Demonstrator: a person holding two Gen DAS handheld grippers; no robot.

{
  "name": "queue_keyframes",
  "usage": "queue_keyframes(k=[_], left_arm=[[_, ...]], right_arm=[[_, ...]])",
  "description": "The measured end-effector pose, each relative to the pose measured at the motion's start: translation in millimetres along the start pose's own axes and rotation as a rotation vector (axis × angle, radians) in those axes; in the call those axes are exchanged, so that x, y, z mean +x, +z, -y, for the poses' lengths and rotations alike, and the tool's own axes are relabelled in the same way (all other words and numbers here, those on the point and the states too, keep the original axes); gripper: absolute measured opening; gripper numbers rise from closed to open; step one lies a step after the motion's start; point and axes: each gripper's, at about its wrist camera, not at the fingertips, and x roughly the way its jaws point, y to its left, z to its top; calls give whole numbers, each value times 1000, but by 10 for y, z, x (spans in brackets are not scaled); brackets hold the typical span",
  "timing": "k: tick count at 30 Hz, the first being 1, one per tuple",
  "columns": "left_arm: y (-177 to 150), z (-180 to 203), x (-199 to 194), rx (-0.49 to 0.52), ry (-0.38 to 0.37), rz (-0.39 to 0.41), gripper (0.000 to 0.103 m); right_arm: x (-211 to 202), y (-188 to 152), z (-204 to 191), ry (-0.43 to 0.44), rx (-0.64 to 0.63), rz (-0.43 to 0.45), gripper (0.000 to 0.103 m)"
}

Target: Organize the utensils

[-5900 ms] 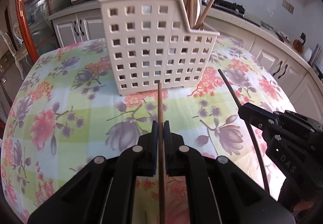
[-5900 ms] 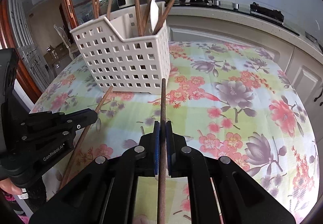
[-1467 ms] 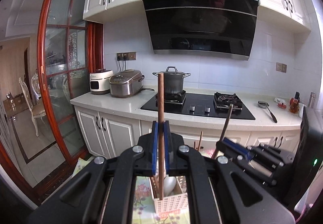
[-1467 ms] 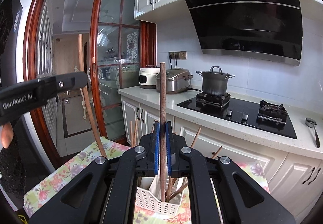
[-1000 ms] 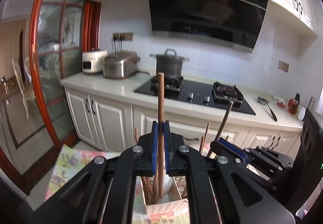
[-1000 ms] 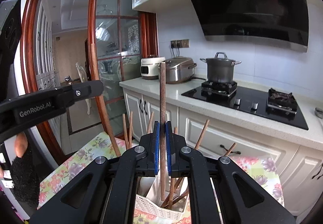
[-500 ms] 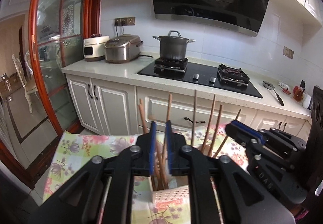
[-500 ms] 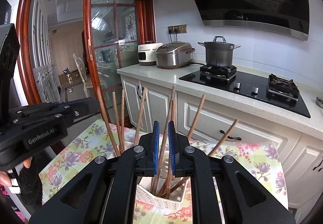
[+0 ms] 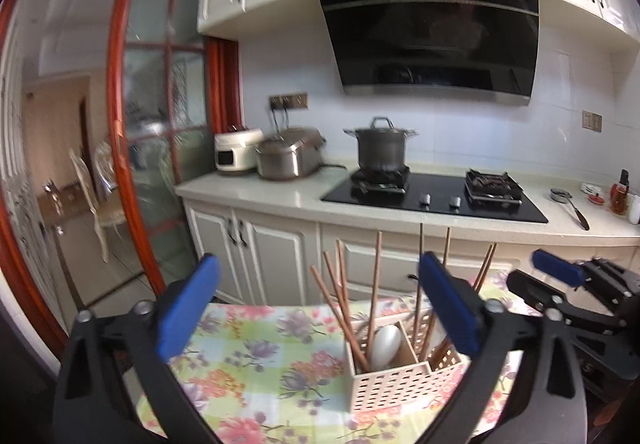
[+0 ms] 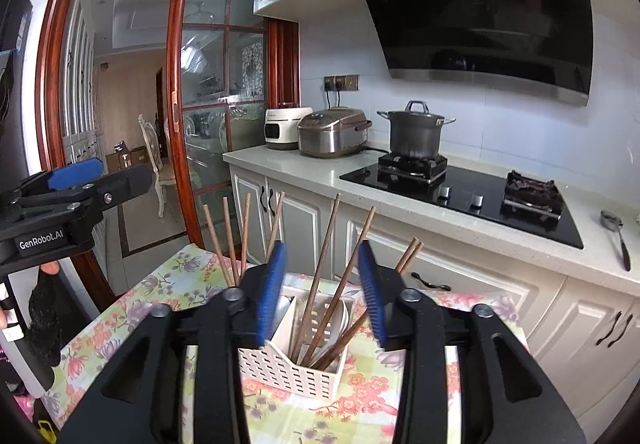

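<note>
Both chopsticks (image 10: 316,288) had dropped into the cream slotted caddy (image 9: 400,384) at 6 o'clock on the floral surface (image 9: 248,364); left gripper (image 9: 316,308) and right gripper (image 10: 322,286) gaped apart, empty.

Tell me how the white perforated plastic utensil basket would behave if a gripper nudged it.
The white perforated plastic utensil basket looks light, so it would probably slide on the floral tablecloth. The tall wooden chopsticks leaning above its rim may make it top-heavy, apt to tip.
</note>
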Motion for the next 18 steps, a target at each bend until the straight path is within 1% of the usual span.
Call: queue_keyframes(k=[3,4,6,8,10,13,16,18], left_arm=[[-95,0,-191,11,10,9,98],[-126,-3,-245,8,27,1,98],[-225,2,-367,6,19,5,98],[-315,6,-479,5,13,4,98],[-414,14,-583,-1,8,9,98],[-566,28,-694,-11,7,-6,98],[-682,66,-753,-22,9,-17,98],[-754,53,-778,-48,-8,-26,98]], right_arm=[[-205,-70,-37,-8,-6,26,54],[-299,-106,-46,-8,1,41,58],[-425,-163,-60,-6,6,55,63],[-576,-236,-67,-5,16,68,71],[-687,-292,-65,2,27,67,77],[-809,-369,-15,-11,55,61,82],[-864,-446,17,-20,84,45,83],[-877,-509,25,-19,93,27,84]])
